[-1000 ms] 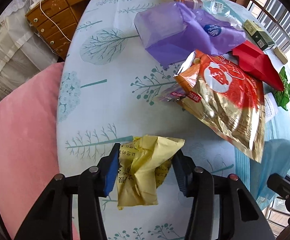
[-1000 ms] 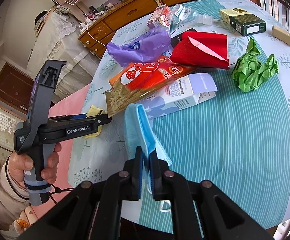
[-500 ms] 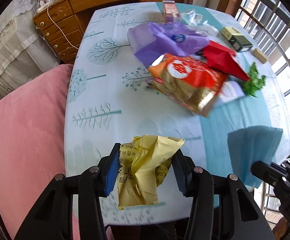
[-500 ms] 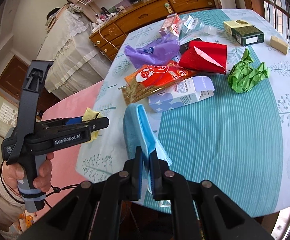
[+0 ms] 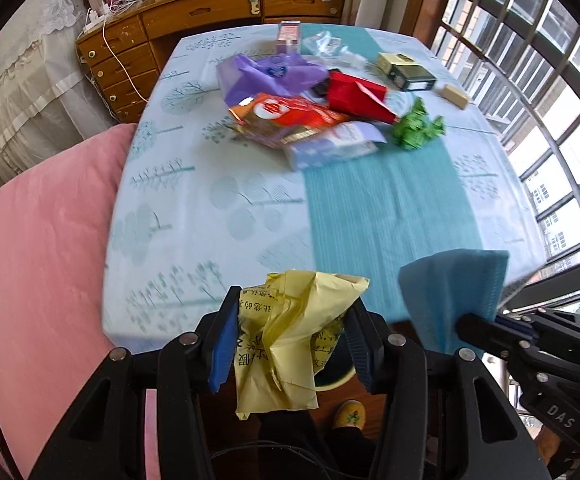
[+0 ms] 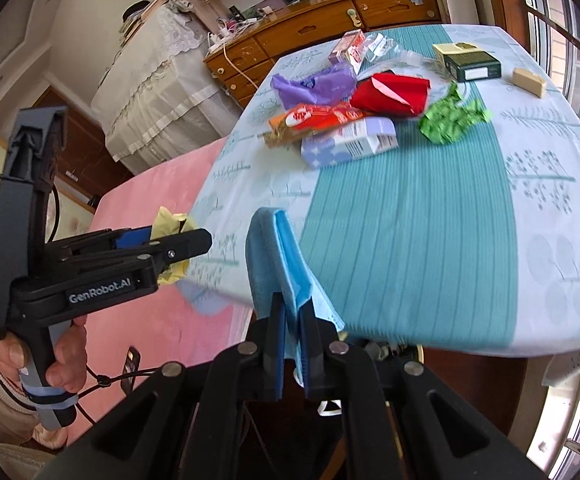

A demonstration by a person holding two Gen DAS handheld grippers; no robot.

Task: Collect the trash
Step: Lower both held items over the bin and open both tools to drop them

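A table (image 5: 218, 216) under a tree-printed cloth fills a bright room, with a wooden dresser (image 5: 210, 12) beyond its far edge. Nearest, off the near edge, the left gripper (image 5: 290, 344) is clamped on a crumpled yellow wrapper (image 5: 290, 340), jaws half apart around its bulk. Beside it the right gripper (image 6: 291, 332) is pinched nearly shut on a folded blue mask (image 6: 278, 256). More trash lies toward the far edge: a carton (image 6: 349, 142), a green paper wad (image 6: 449, 120), a red packet (image 6: 393, 94). The wrapper is springy; any easing of the squeeze could drop it onto the floor.

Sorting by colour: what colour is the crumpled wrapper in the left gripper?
Yellow wrapper with dark print, clearest in the left wrist view.
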